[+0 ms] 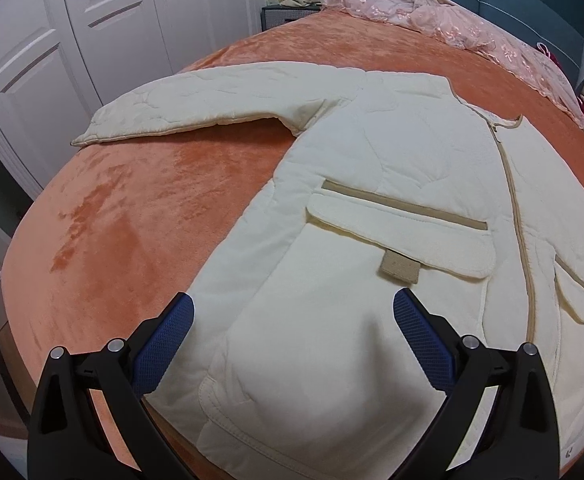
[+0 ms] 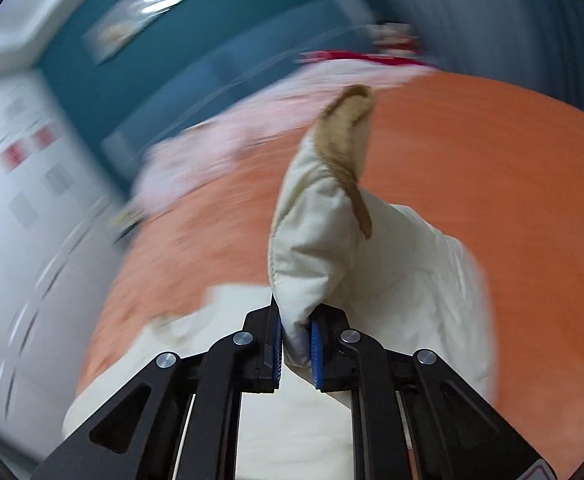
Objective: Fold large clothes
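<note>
A cream coat [image 1: 392, 184] lay flat on an orange bed [image 1: 131, 208], collar toward the headboard, hem nearest the tongs. The left gripper [image 1: 292, 320] hung over the hem, jaws wide and empty. One sleeve [image 1: 195, 108] stretched out left of the coat body. The right gripper [image 2: 296, 340] pinched the other cuff [image 2: 320, 216] tight, lifted off the bed. A pink quilt [image 1: 432, 12] lay beyond the collar, well apart; nothing blocked the fold.
</note>
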A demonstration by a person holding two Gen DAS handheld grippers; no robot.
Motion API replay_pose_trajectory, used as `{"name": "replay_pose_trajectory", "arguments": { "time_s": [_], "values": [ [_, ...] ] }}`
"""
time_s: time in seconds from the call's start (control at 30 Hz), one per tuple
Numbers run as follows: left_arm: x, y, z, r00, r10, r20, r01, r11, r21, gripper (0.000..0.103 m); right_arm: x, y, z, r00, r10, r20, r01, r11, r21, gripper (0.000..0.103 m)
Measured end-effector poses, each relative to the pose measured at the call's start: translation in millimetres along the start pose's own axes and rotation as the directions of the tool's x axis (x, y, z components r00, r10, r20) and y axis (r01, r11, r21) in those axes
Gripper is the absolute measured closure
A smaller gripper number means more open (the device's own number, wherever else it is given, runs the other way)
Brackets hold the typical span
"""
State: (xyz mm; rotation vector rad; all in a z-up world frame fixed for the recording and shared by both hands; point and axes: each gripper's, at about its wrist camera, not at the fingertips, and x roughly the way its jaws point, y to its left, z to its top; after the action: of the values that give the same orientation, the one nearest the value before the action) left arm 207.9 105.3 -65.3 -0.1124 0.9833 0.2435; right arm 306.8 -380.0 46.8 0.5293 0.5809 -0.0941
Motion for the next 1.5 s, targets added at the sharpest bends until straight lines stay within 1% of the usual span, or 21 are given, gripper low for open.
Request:
{"name": "replay_pose_trajectory", "arguments": {
  "time_s": [0.07, 0.13, 0.17, 0.23, 0.27, 0.33, 0.5, 0.6, 0.73, 0.77, 0.8, 0.83, 0.9, 0.97, 1.03, 1.1, 1.17, 1.23, 1.3, 1.37, 1.5],
  "values": [
    [0, 8, 3, 1.000, -0.014, 0.000, 0.014, 1.000, -0.026, 0.005, 22, 92, -21, 0.984, 0.160, -0.083, -0.171, 0.974, -0.147, 0.085],
    [-2, 16, 9, 0.999, -0.046, -0.001, 0.045, 0.997, -0.056, 0.005, 32, 159, -50, 0.950, 0.273, -0.155, -0.304, 0.921, -0.242, 0.073],
    [-3, 19, 12, 0.998, -0.069, 0.000, 0.068, 0.995, -0.073, 0.005, 30, 185, -65, 0.933, 0.316, -0.172, -0.353, 0.893, -0.277, 0.067],
    [-5, 24, 22, 0.992, -0.129, 0.010, 0.130, 0.986, -0.105, 0.005, 16, 205, -86, 0.920, 0.364, -0.146, -0.392, 0.869, -0.303, 0.044],
    [-6, 24, 27, 0.986, -0.165, 0.016, 0.165, 0.979, -0.116, 0.005, 7, 203, -93, 0.921, 0.371, -0.119, -0.390, 0.870, -0.302, 0.036],
    [-4, 20, 41, 0.973, -0.231, 0.026, 0.232, 0.964, -0.128, 0.005, -2, 184, -104, 0.940, 0.328, -0.097, -0.342, 0.896, -0.283, 0.036],
    [27, -9, 73, 0.923, -0.385, -0.007, 0.377, 0.909, -0.178, 0.005, 10, 97, -125, 0.983, 0.094, -0.160, -0.117, 0.983, -0.138, 0.034],
    [56, -30, 88, 0.895, -0.444, -0.027, 0.425, 0.872, -0.243, 0.005, 18, 39, -130, 0.977, 0.007, -0.213, -0.012, 1.000, -0.020, 0.034],
    [95, -55, 101, 0.882, -0.466, -0.065, 0.430, 0.855, -0.288, 0.007, 29, -1, -138, 0.969, -0.030, -0.245, 0.054, 0.994, 0.093, 0.034],
    [102, -60, 102, 0.881, -0.467, -0.072, 0.428, 0.854, -0.296, 0.011, 34, -9, -138, 0.968, -0.029, -0.251, 0.060, 0.991, 0.120, 0.034],
    [108, -64, 103, 0.886, -0.457, -0.079, 0.416, 0.859, -0.298, 0.028, 40, -16, -139, 0.966, -0.029, -0.257, 0.068, 0.987, 0.146, 0.034],
    [112, -68, 105, 0.887, -0.454, -0.083, 0.415, 0.863, -0.288, 0.053, 47, -21, -139, 0.964, -0.025, -0.263, 0.073, 0.982, 0.171, 0.034],
    [115, -73, 112, 0.882, -0.462, -0.092, 0.424, 0.865, -0.269, 0.083, 62, -31, -136, 0.965, -0.008, -0.263, 0.068, 0.973, 0.219, 0.036],
    [109, -73, 121, 0.885, -0.463, -0.059, 0.436, 0.865, -0.248, 0.093, 76, -35, -125, 0.969, -0.007, -0.247, 0.068, 0.969, 0.239, 0.055],
    [94, -73, 134, 0.885, -0.465, 0.000, 0.457, 0.869, -0.192, 0.096, 87, -39, -110, 0.972, -0.001, -0.237, 0.065, 0.963, 0.262, 0.093],
    [73, -73, 146, 0.878, -0.474, 0.066, 0.479, 0.867, -0.138, 0.096, 73, -40, -97, 0.987, 0.047, -0.152, -0.001, 0.958, 0.287, 0.095],
    [55, -71, 151, 0.873, -0.473, 0.123, 0.484, 0.870, -0.092, 0.096, 50, -20, -86, 0.997, 0.047, -0.061, -0.034, 0.980, 0.198, 0.095],
    [58, -77, 145, 0.892, -0.436, 0.118, 0.444, 0.895, -0.041, 0.097, 42, -7, -90, 1.000, 0.002, -0.030, 0.001, 0.995, 0.099, 0.096],
    [87, -85, 132, 0.923, -0.382, 0.042, 0.382, 0.924, -0.014, 0.096, 67, -14, -104, 0.988, -0.075, -0.133, 0.085, 0.994, 0.070, 0.096],
    [117, -86, 114, 0.934, -0.355, -0.033, 0.355, 0.935, -0.028, 0.096, 86, -24, -121, 0.968, -0.133, -0.215, 0.147, 0.988, 0.054, 0.097],
    [121, -87, 99, 0.942, -0.337, 0.010, 0.337, 0.942, 0.002, 0.096, 94, -22, -135, 0.956, -0.175, -0.236, 0.180, 0.984, 0.001, 0.096]
  ]
}}
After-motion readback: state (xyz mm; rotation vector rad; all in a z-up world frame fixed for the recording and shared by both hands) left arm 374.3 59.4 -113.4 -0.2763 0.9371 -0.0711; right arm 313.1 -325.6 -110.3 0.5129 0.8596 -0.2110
